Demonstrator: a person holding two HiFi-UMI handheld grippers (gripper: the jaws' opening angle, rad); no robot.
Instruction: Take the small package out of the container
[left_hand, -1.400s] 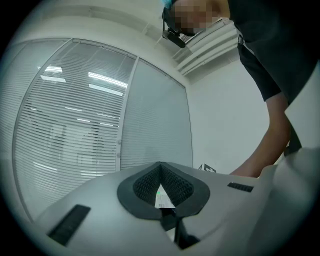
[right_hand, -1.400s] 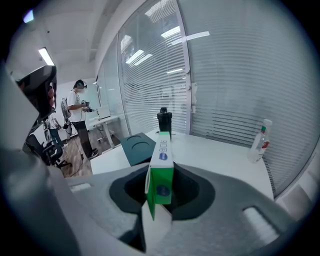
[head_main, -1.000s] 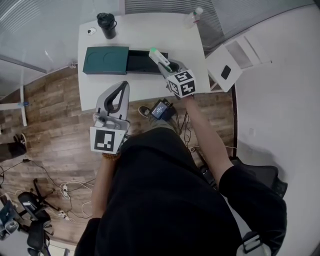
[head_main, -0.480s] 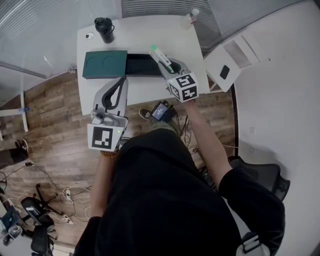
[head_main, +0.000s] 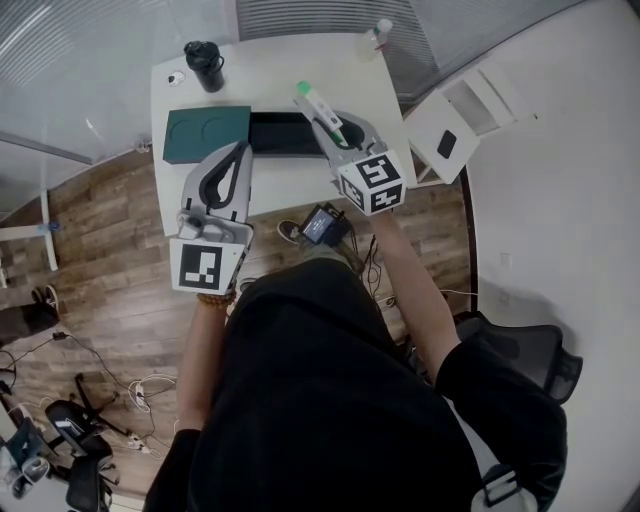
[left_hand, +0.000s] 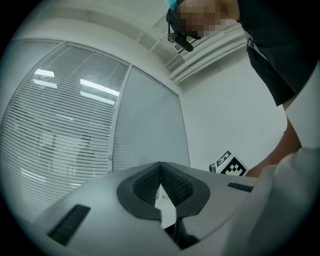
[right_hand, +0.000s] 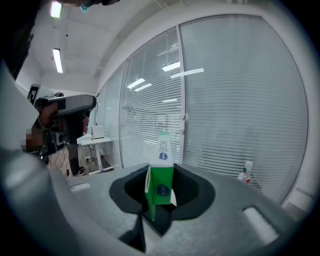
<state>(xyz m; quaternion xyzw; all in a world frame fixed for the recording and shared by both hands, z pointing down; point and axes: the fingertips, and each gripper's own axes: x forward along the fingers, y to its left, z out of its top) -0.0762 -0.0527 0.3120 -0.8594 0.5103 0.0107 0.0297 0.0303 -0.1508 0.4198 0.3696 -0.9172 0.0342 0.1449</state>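
Two jaws of my right gripper (head_main: 337, 132) are pinching the lower end of the small package (head_main: 318, 108), a slim green and white carton. In the right gripper view it (right_hand: 160, 175) sits wedged between the pads with only window blinds behind it. From that I judge it is already out of the container (head_main: 280, 133), the dark open tray in the upper middle of the head view. What I take to be its green lid (head_main: 207, 135) lies to the tray's left on the white table (head_main: 270, 70). The long axis runs along my jaws, and the free end points toward the upper left of the head view, away from me. My left gripper (head_main: 238, 152) is pressed together on nothing, in front of the lid. Next I should carry the package aside to bare tabletop and set it down, keeping the pinch firm so the long carton does not swivel.
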